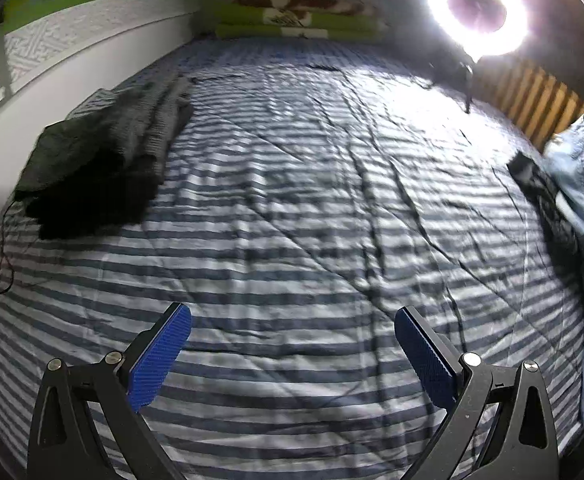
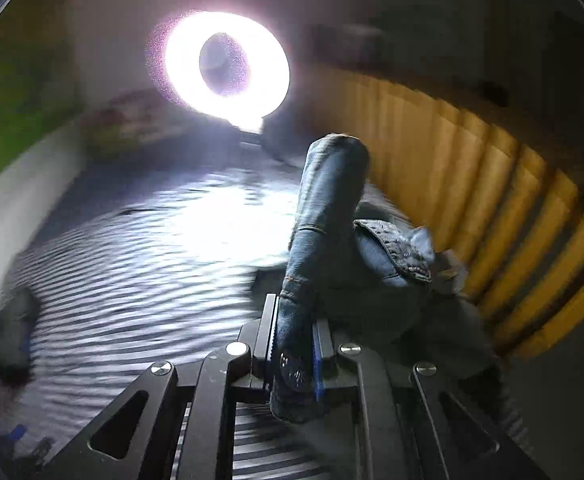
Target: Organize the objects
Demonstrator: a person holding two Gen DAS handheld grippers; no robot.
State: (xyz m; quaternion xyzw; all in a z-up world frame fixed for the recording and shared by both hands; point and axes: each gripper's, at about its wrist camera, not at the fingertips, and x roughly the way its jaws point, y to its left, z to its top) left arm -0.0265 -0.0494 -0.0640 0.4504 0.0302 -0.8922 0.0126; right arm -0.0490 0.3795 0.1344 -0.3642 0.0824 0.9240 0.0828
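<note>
My right gripper (image 2: 296, 332) is shut on a pair of blue jeans (image 2: 332, 216), holding a fold of denim lifted above the striped bed (image 2: 131, 264). The jeans also show at the right edge of the left wrist view (image 1: 580, 168), pale blue and bunched. My left gripper (image 1: 292, 344) is open and empty, its blue pads (image 1: 159, 356) wide apart above the bed's striped cover (image 1: 292, 200). A pile of dark and grey clothes (image 1: 103, 160) lies at the bed's left side, well ahead of the left gripper.
A bright ring light (image 1: 476, 6) stands at the far right corner of the bed and glares in both views (image 2: 227, 66). Green pillows (image 1: 292, 20) lie at the head. A wooden slatted rail (image 2: 472, 200) runs along the right side. A white wall (image 1: 31, 92) borders the left.
</note>
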